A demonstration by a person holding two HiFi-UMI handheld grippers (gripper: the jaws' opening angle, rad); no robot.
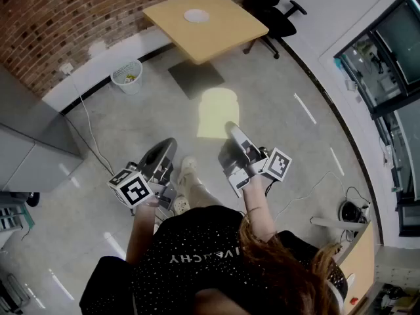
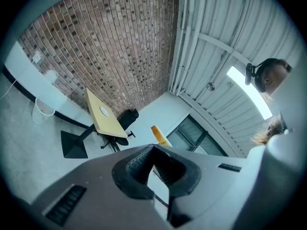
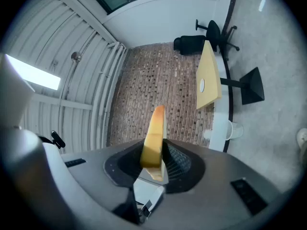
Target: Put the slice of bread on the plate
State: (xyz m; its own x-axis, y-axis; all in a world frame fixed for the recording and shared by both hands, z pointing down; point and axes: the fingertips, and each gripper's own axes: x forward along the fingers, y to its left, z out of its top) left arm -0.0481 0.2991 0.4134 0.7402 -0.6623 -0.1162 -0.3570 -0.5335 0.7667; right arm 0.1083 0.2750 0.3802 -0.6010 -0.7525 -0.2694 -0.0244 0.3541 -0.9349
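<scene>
Bread (image 3: 156, 128): slice pinched at one edge by right gripper (image 3: 160, 146), jaws narrow.
Left gripper (image 2: 153, 148): tips pressed together, nothing between.

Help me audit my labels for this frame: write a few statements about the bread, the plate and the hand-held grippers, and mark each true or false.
1. The right hand-held gripper is shut on the slice of bread. True.
2. The bread already lies on the plate. False: the plate sits on the wooden table across the floor, and the bread is held in the air, away from the table.
3. The left hand-held gripper carries a second slice. False: nothing is between its jaws.
4. A waste basket stands on the floor by the brick wall. True.
</scene>
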